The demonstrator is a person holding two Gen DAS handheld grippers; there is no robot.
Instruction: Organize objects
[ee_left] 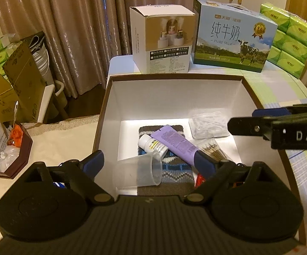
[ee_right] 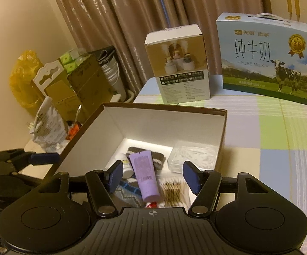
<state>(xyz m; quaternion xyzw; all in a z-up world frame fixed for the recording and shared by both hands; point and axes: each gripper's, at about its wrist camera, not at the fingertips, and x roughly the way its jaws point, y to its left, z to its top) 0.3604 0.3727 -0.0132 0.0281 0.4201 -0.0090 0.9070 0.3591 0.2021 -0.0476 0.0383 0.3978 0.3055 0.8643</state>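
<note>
A: Between my left fingers (ee_left: 94, 163), the left gripper (ee_left: 151, 161) stands wide. A clear plastic cup (ee_left: 138, 171) lies on its side in the gap, mouth toward 3 o'clock; neither pad presses on it.

B: And the right?

A: Right gripper (ee_right: 152, 175) about half spread, nothing clamped. Below the gap: a purple tube (ee_right: 143, 175), cap end toward me. At 9 o'clock of the tube, a small white bottle (ee_right: 126, 166). At 3 o'clock, a packet of cotton swabs (ee_right: 172, 191).

B: What is under them?

A: A knitted pouch (ee_left: 170, 165), patterned, lying flat. Tube and bottle both rest across it. All of this sits in the open box (ee_left: 174, 99), white inside, brown rim.

B: Anything else inside?

A: A clear plastic packet (ee_left: 208, 125) at 2 o'clock of the tube, near the box's right wall. Contents too blurred to name.

B: Beyond the box?

A: At 12 o'clock, on the checked tablecloth (ee_right: 270, 148), a white carton (ee_left: 161, 40); at 1 o'clock a milk case (ee_left: 234, 38). At 9 o'clock, a dark tray (ee_left: 15, 155) of odds and ends.
</note>
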